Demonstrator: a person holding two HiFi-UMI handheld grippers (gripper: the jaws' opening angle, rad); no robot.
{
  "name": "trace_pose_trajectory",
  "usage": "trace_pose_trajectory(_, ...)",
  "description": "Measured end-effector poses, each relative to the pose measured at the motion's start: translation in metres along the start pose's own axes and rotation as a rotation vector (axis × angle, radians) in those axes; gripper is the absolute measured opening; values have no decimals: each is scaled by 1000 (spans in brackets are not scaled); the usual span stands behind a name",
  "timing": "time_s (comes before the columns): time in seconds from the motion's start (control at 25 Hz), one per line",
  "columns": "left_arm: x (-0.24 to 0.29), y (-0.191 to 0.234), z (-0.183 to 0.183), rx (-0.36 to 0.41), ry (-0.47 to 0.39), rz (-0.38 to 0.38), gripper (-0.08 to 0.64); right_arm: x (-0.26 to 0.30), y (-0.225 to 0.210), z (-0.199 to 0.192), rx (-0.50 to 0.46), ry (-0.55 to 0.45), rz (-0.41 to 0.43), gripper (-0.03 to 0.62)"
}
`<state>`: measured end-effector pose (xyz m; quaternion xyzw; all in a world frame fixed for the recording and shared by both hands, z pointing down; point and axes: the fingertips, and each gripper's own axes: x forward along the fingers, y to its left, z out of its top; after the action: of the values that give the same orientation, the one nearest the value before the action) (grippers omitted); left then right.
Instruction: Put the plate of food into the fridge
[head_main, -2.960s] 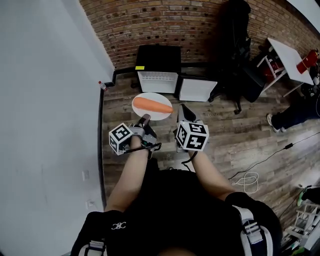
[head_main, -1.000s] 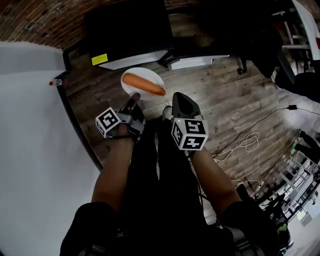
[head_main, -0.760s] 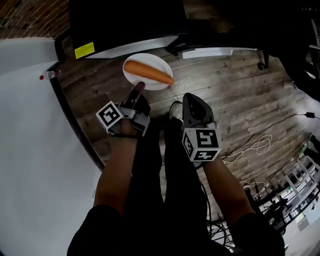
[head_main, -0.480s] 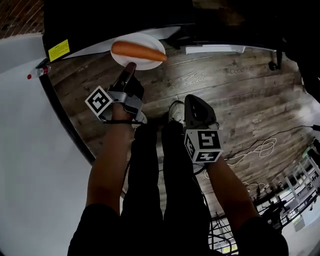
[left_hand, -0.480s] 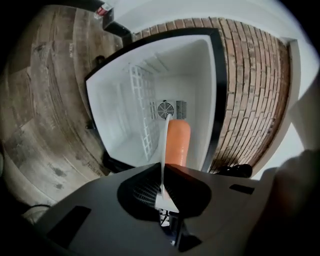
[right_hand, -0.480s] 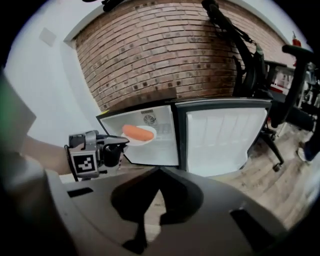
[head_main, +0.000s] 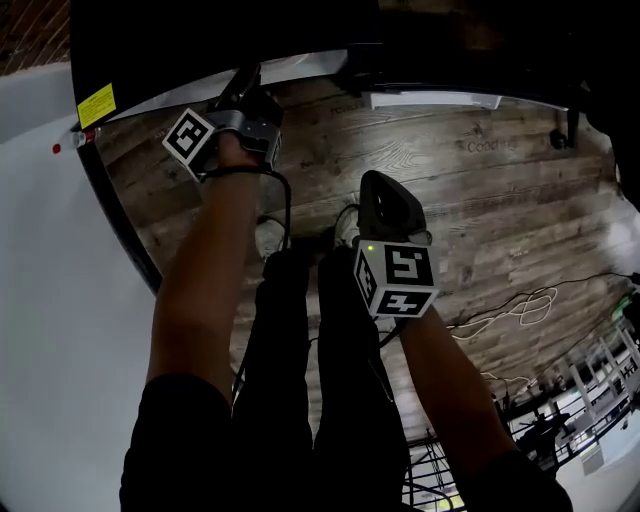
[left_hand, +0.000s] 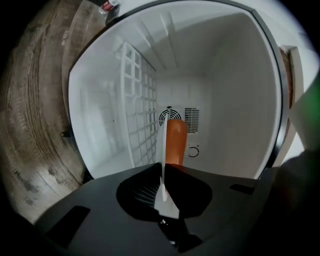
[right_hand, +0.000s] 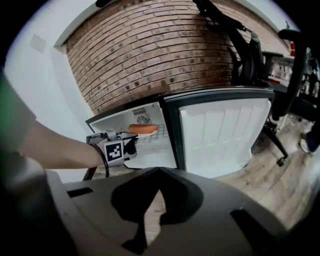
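Observation:
The black mini fridge (head_main: 200, 40) stands open, and its white inside (left_hand: 225, 75) fills the left gripper view. My left gripper (left_hand: 163, 175) reaches into it, pinching the rim of the white plate (left_hand: 162, 145), seen edge-on, with an orange sausage-like food (left_hand: 175, 142) on it. Its jaws are opening, with the rim still between them. In the right gripper view the plate (right_hand: 145, 134) sits level at the wire shelf, with the left gripper (right_hand: 131, 145) at its near rim. My right gripper (head_main: 385, 200) hangs shut and empty over the floor.
The fridge door (right_hand: 220, 135) is swung open to the right. A wire shelf (left_hand: 137, 125) lines the fridge's interior. A brick wall (right_hand: 150, 50) and an office chair (right_hand: 245, 55) stand behind. A white wall (head_main: 60, 300) is at left; cables (head_main: 510, 310) lie on the wooden floor.
My left gripper has pushed forward with the plate, which has gone under the fridge's top and out of the head view. The right gripper has barely moved.

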<state>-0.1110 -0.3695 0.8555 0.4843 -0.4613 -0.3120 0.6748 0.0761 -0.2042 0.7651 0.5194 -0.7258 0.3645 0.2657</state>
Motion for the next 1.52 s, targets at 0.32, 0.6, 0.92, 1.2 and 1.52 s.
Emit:
trace_pose_trajectory(0.32,22,27,13,104,-34,88,23,-9,-21,-22,61,29,-14,14)
trace_pose_trajectory(0.6,17,51,25,102,-75,180,23,-4,-16,-31,110,31,7,14)
trace_pose_trajectory(0.92,-1,47,48,177,-146,209,175,-1,-8,-23,94,32,35,14)
trace_pose_trajectory(1.2,-63,24,-31,715,306,246,-5,-6,14,-2,79,-3,30,14)
trace_pose_trajectory(1.52,-155,-133,-83,1279,226,155,-5,-54,73,54,29,-83,90,14)
